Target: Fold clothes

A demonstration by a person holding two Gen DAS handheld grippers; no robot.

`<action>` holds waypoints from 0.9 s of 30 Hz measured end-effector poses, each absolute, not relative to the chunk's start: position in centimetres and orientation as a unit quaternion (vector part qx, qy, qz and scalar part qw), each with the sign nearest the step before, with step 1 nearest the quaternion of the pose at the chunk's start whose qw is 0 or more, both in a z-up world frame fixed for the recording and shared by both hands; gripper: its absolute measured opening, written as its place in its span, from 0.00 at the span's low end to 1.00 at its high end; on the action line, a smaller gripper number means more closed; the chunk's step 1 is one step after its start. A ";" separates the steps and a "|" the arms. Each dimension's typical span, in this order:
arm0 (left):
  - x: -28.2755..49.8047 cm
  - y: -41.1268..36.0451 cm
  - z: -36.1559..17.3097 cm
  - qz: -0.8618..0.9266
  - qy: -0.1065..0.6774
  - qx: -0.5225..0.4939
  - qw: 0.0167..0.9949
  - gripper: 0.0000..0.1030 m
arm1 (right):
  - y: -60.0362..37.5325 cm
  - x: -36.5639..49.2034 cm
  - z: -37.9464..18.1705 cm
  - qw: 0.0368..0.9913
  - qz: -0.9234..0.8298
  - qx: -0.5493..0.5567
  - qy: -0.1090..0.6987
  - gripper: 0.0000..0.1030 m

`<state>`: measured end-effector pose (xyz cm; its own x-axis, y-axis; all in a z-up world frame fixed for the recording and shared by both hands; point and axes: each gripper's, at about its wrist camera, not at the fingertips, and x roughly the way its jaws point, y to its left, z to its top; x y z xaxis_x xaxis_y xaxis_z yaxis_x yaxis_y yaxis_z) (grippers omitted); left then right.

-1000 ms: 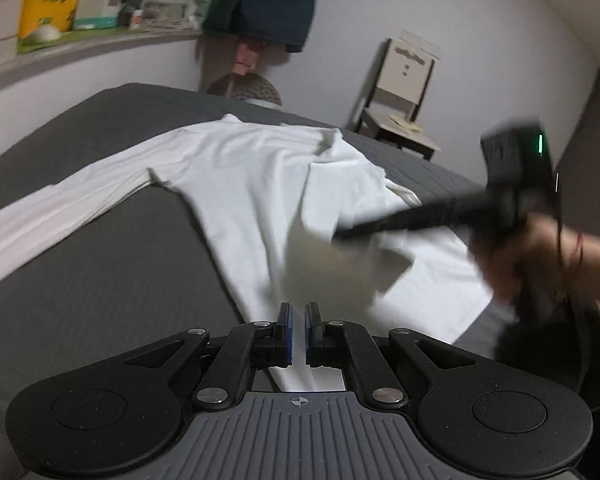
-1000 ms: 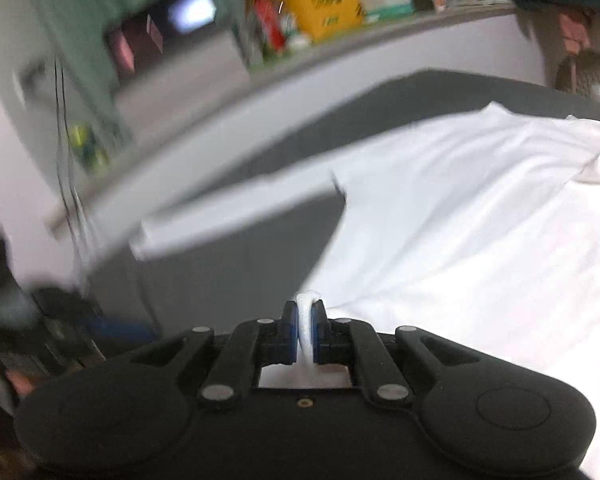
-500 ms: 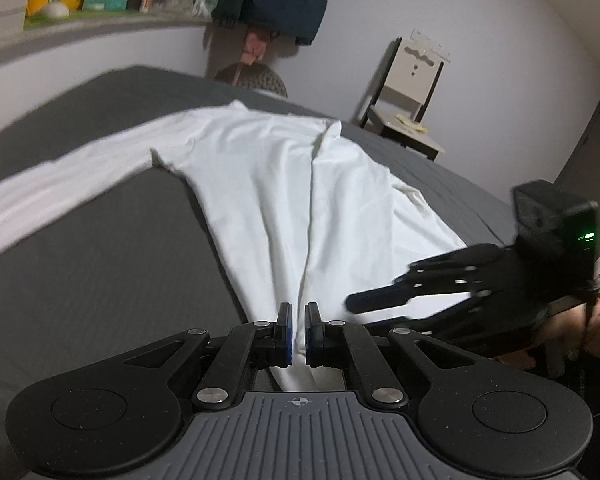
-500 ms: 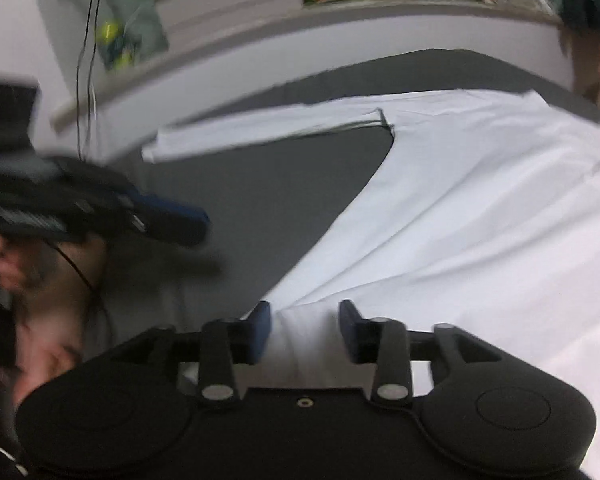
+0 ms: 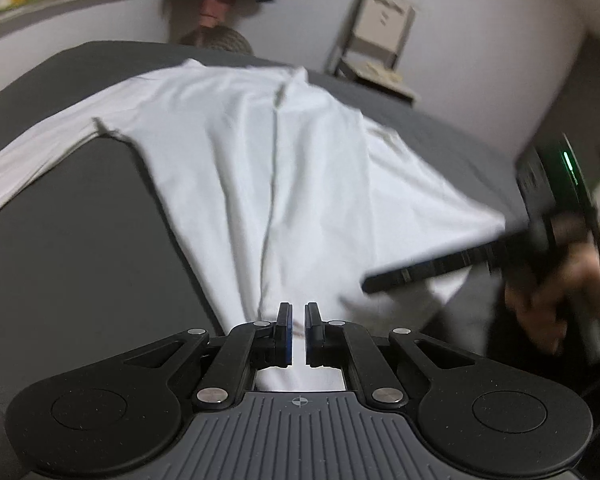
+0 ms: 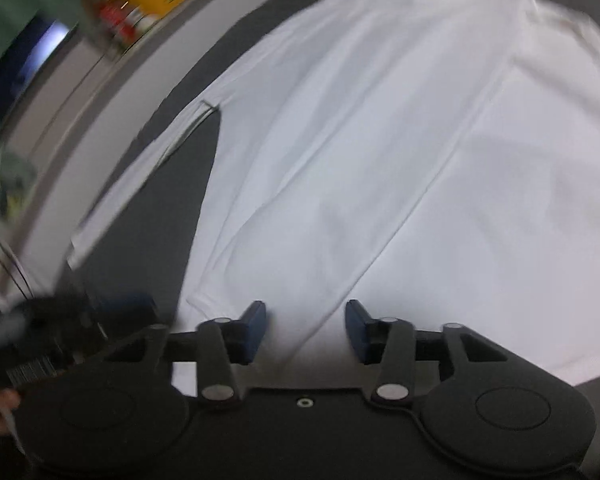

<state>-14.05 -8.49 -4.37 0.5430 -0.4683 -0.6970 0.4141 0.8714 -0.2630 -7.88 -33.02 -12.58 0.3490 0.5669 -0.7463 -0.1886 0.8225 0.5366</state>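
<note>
- Fabric control matters most at this stage, I judge: the white long-sleeved shirt [image 5: 260,184] lies spread on the dark grey bed [image 5: 80,240], with its right part already turned over the body along a straight edge, while the left sleeve [image 5: 28,168] lies stretched out to the side.
- To fold well, the hem should stay taut and low over the bed, so the folded edge stays straight and no new wrinkle comes.
- Left hand-held gripper [image 5: 298,334]: the jaws are almost closed, with only a narrow gap, and the shirt hem runs between the blue pads; it seems to pinch the hem, near the folded edge.
- Right hand-held gripper [image 6: 306,330]: the jaws stand wide apart and hold nothing. It hovers just over the hem, and the folded edge passes between its fingers.
- In the left wrist view the right hand-held gripper is blurred, at the right corner of the hem.
- The outstretched sleeve lies well apart from both grippers.
</note>
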 end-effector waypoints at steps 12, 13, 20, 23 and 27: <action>-14.6 -9.4 -4.5 -0.252 0.415 0.033 0.874 0.03 | -34.3 -7.6 -12.1 0.772 0.239 0.192 0.557 0.35; -14.8 -9.4 -4.4 -0.255 0.411 0.032 0.874 0.03 | -34.6 -7.6 -11.6 0.778 0.238 0.193 0.548 0.42; -15.5 -9.4 -3.5 -0.270 0.384 0.037 0.882 0.03 | -42.8 -1.9 -10.2 0.832 0.128 0.309 0.443 0.53; -15.5 -9.9 -3.5 -0.281 0.379 0.045 0.881 0.03 | -47.2 1.5 -10.0 0.842 0.064 0.373 0.385 0.53; -15.6 -11.1 -3.5 -0.299 0.354 0.076 0.883 0.03 | -50.7 7.8 -12.4 0.802 0.036 0.476 0.361 0.53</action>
